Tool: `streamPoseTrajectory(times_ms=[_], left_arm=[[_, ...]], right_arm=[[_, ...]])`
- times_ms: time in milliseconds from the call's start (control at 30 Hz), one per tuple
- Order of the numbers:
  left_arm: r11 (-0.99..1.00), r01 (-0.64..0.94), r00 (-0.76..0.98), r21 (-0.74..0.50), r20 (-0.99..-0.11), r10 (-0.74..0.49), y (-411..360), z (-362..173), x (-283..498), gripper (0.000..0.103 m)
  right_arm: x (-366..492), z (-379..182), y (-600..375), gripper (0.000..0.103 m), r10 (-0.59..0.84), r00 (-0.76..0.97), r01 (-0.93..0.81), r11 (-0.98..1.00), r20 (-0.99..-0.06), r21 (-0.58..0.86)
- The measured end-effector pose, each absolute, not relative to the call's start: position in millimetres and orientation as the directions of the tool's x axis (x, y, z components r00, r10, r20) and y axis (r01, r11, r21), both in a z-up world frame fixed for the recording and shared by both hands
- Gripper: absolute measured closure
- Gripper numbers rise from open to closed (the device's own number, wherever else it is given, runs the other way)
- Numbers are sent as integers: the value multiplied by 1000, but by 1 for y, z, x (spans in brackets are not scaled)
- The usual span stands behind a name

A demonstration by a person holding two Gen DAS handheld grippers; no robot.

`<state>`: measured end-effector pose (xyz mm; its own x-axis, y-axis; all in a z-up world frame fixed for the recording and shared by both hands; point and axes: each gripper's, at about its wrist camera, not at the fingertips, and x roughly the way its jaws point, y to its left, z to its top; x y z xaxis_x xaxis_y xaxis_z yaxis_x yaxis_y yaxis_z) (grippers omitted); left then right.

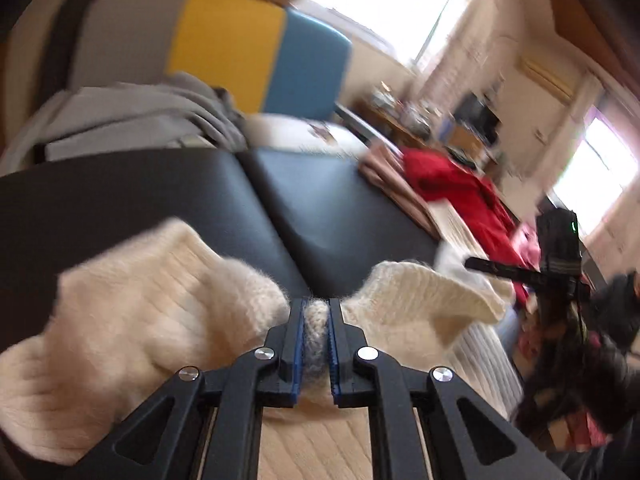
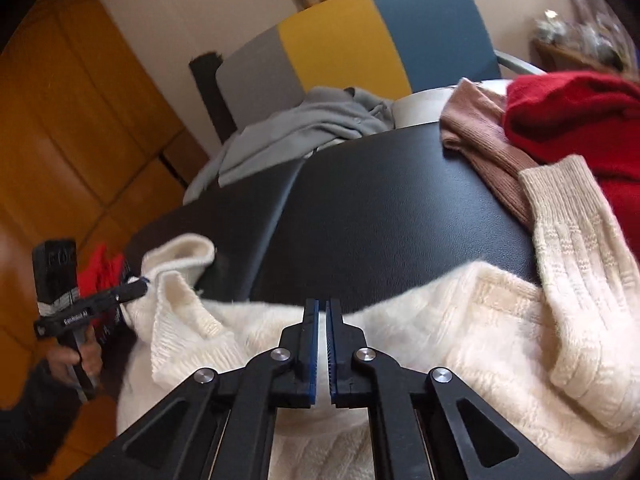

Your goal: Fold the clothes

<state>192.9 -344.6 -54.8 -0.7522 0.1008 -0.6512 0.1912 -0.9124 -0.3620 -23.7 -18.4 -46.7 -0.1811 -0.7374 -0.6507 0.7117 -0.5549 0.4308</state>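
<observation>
My landmark is the black padded table (image 2: 380, 200), its centre seam running away from me in both wrist views. Far left of it, beyond the back edge, a grey garment (image 2: 304, 128) lies heaped in front of a chair back (image 2: 340, 40) with grey, yellow and blue panels. On the table's near edge lies the cream knit sweater (image 2: 460, 340), spread across the front, one ribbed sleeve (image 2: 572, 248) running up along the right side. In the right wrist view I see my left gripper (image 2: 136, 290) at the table's near left corner, its tips against a raised fold of the cream knit, held by a hand (image 2: 78, 360) off the edge. In the left wrist view its jaws are closed down to a narrow gap with a wad of cream knit pinched between the blue pads (image 1: 298, 344), cloth bulging to either side. My right gripper (image 2: 323, 344) sits at the middle of the near edge over the sweater; its jaws are nearly together, and pale cloth shows in the slit, but I cannot tell whether it is actually gripped. At the table's far right corner lie a brownish-pink knit (image 2: 480, 128) and a red garment (image 2: 580, 120), touching, the red one partly over the other.
</observation>
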Motion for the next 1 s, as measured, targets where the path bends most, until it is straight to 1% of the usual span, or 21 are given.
streamPoseTrajectory(times_ms=[67, 100, 167, 233, 267, 300, 367, 433, 533, 633, 667, 700, 767, 867, 933, 967, 1000], left_arm=[[-916, 214, -749, -339, -659, 69, -355, -52, 184, 94], [-925, 206, -746, -318, -663, 62, -356, -49, 180, 94], [-946, 169, -736, -275, -674, 65, -349, -44, 180, 94], [-960, 105, -708, -259, -697, 111, -332, -50, 185, 94], [-964, 82, -682, -252, -720, 130, -322, -59, 190, 94], [-966, 74, -655, -246, -743, 139, -312, -68, 198, 94], [-969, 85, -616, -232, -777, 132, -295, -89, 219, 94], [-956, 129, -630, -265, -766, 127, -294, -97, 236, 94], [-932, 195, -651, -306, -751, 111, -299, -99, 249, 94], [-948, 196, -640, -252, -765, 72, -291, -98, 248, 93], [-957, 184, -633, -222, -772, 57, -287, -97, 244, 93], [-960, 182, -631, -214, -774, 53, -286, -97, 243, 93], [-956, 190, -633, -224, -772, 55, -287, -98, 243, 92], [-950, 202, -636, -239, -770, 59, -288, -100, 244, 92], [-944, 212, -641, -254, -765, 62, -289, -101, 245, 91], [-937, 222, -647, -271, -760, 67, -290, -103, 246, 91], [-928, 233, -653, -291, -754, 73, -291, -105, 247, 91]], right_arm=[[-33, -44, -25, 97, -731, -176, 709, -559, -659, 431], [-36, -42, -31, 94, -733, -148, 728, -535, -664, 429], [-35, -34, -47, 92, -721, -105, 791, -478, -685, 382], [-29, -33, -62, 76, -669, -56, 848, -424, -741, 318], [-25, -37, -68, 58, -631, -49, 866, -413, -774, 282], [-21, -42, -72, 50, -595, -36, 880, -400, -803, 257], [-9, -55, -69, 51, -552, 9, 892, -373, -834, 257], [8, -64, -59, 51, -536, 2, 906, -356, -844, 229], [20, -61, -40, 51, -561, -14, 897, -372, -828, 237], [25, -42, -38, 51, -575, -60, 923, -344, -816, 174], [27, -35, -43, 48, -582, -63, 938, -311, -811, 150], [28, -29, -49, 41, -583, -64, 953, -275, -810, 123], [32, -23, -69, 35, -560, -55, 981, -184, -827, 60], [33, -32, -103, 34, -493, -17, 999, -36, -870, 1], [36, -53, -117, 34, -388, -3, 1000, 13, -922, -9], [37, -65, -120, 35, -335, -29, 999, 24, -942, -39], [38, -76, -121, 43, -293, -55, 997, 32, -954, -68]])
